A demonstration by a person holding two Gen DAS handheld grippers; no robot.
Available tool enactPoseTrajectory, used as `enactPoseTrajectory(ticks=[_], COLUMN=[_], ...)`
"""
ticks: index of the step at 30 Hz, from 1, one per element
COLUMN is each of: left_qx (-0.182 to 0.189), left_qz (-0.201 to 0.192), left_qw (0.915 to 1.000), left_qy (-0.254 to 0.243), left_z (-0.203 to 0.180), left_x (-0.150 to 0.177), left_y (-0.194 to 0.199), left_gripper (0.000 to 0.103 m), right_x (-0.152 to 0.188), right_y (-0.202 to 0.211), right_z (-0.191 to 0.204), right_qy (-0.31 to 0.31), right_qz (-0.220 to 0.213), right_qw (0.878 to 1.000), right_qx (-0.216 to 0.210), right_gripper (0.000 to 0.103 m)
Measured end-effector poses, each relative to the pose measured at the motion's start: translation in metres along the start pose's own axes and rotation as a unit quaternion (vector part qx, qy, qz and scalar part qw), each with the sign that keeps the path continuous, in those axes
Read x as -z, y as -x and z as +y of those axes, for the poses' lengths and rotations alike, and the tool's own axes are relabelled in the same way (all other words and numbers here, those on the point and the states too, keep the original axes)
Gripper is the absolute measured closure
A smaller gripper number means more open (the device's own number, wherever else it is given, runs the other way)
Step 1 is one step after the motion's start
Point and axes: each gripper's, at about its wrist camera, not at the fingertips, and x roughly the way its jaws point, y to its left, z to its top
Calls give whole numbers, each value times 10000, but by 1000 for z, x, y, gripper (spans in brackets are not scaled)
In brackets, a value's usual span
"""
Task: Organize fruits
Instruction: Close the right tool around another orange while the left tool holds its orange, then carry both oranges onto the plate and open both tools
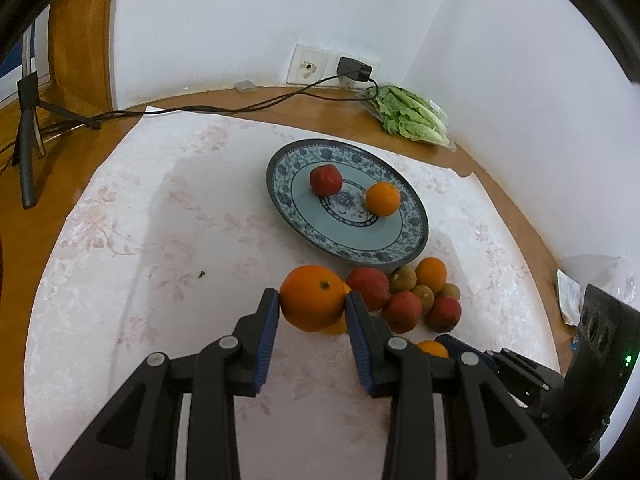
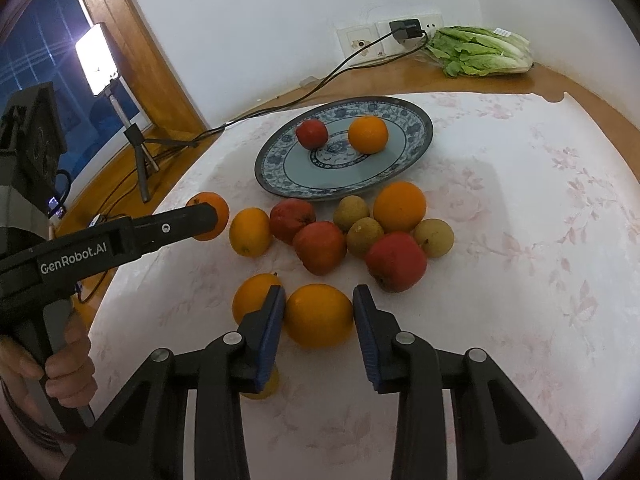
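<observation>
**Inspector:** Report the left gripper.

**Operator:** My left gripper (image 1: pixel 312 305) has its jaws clamped on an orange (image 1: pixel 313 298). The right wrist view shows that same gripper (image 2: pixel 218 216) from the side, with the held orange (image 2: pixel 209 216) raised clear of the cloth; the left view alone cannot confirm that.

**Inspector:** And the right?

**Operator:** My right gripper (image 2: pixel 319 316) has its jaws set narrowly either side of a second orange (image 2: pixel 319 316), both pads touching it. It appears to rest on the table cloth (image 2: pixel 520 280). The left view shows only the gripper's body at the far right edge, not its jaws.

**Inspector:** Location of the fruit?

**Operator:** The patterned plate (image 2: pixel 416 112) sits far centre, carrying one red apple (image 2: pixel 312 133) and one orange (image 2: pixel 368 134), apart from each other. Near the plate's front rim lies the loose pile (image 2: pixel 360 232): apples, oranges and small brown fruits, mostly touching. Another orange (image 2: pixel 252 298) lies just left of my right jaws.

**Inspector:** Anything else?

**Operator:** Lettuce (image 2: pixel 480 52) lies far right by the wall. A lamp on a tripod (image 2: pixel 96 58) shows only in the right view.
</observation>
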Motion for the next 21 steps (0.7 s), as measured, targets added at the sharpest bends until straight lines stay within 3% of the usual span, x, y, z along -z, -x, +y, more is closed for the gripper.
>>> enactPoseTrajectory(ticks=[21], left_qx=[94], left_qz=[-160], left_qw=[9995], left_qy=[-258], left_z=[-21], left_x=[-18], left_y=[7], left_gripper=[68], right_x=[-16], right_y=[32], right_z=[1], right_qy=[115], right_qz=[-456], right_qw=[9989], right_qx=[11], right_gripper=[67])
